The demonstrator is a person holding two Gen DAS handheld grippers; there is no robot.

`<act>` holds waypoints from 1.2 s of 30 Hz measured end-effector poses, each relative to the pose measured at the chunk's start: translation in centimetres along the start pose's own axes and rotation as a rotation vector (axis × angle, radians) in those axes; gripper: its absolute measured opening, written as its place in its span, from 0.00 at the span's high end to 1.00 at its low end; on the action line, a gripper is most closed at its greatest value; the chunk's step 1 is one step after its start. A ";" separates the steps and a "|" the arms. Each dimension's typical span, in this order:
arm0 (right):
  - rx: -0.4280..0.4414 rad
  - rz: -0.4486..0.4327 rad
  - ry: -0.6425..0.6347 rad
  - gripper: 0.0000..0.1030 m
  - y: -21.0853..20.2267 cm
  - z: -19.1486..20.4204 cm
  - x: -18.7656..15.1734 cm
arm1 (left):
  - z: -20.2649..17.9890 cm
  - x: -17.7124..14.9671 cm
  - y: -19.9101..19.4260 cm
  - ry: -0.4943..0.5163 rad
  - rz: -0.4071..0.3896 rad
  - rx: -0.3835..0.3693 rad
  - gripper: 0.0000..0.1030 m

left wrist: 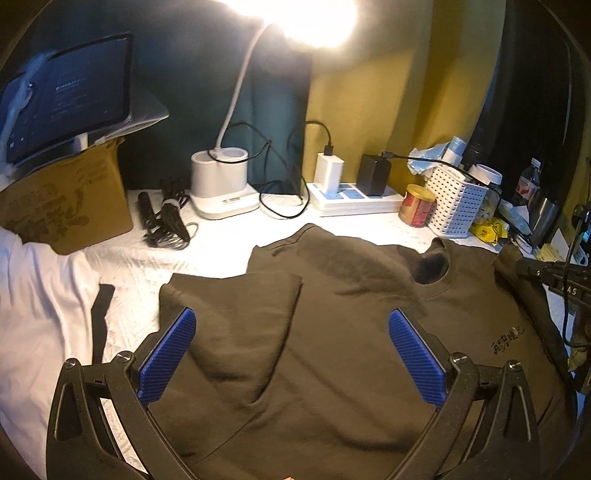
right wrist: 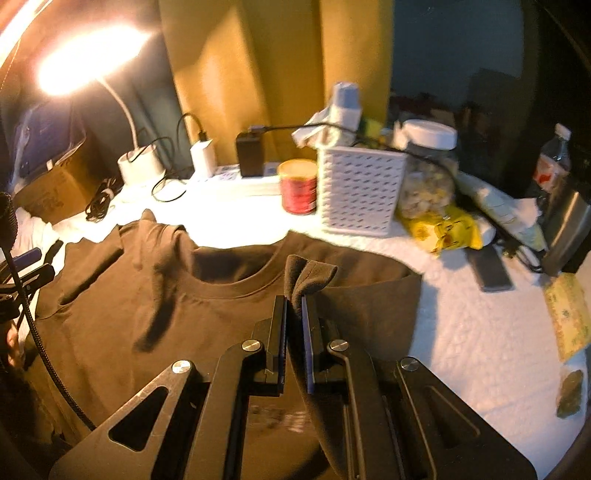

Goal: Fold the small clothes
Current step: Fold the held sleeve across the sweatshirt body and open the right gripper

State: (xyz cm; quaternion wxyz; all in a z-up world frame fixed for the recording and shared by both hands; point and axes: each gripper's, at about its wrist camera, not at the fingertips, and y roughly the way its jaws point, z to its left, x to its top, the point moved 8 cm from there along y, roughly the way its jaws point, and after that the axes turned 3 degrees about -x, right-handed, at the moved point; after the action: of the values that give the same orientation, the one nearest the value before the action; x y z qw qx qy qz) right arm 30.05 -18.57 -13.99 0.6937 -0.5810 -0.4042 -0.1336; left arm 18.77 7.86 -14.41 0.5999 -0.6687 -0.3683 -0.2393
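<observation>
White bench (left wrist: 221, 251), lamp-lit, clutter along far edge. Brown shirt (left wrist: 332, 332) flat mid-bench, one sleeve folded in. Left tool (left wrist: 291, 354) spread above it. Right tool (right wrist: 293, 314) pinching a shirt fold.

The lamp head (left wrist: 314, 18) at the top edge of the left view is blown out to glare. The screen (left wrist: 70, 88), upper left, carries text too blurred to read. The shirt's (left wrist: 332, 350) print (left wrist: 508, 341) is too small to read, and its hem runs off the bottom edge. In the right view, the fingers (right wrist: 279, 321) hide the pinched fabric.
</observation>
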 end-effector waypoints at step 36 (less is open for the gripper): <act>0.051 0.098 0.157 0.91 -2.9 -5.8 -7.7 | -5.9 -1.1 -1.9 0.086 0.030 -0.047 0.01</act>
State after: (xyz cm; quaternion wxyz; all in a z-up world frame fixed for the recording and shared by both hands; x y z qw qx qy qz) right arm 25.56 -26.87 -17.43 0.7435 -0.5699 -0.3231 -0.1343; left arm 17.31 1.83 -13.07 0.6030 -0.6770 -0.3264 -0.2675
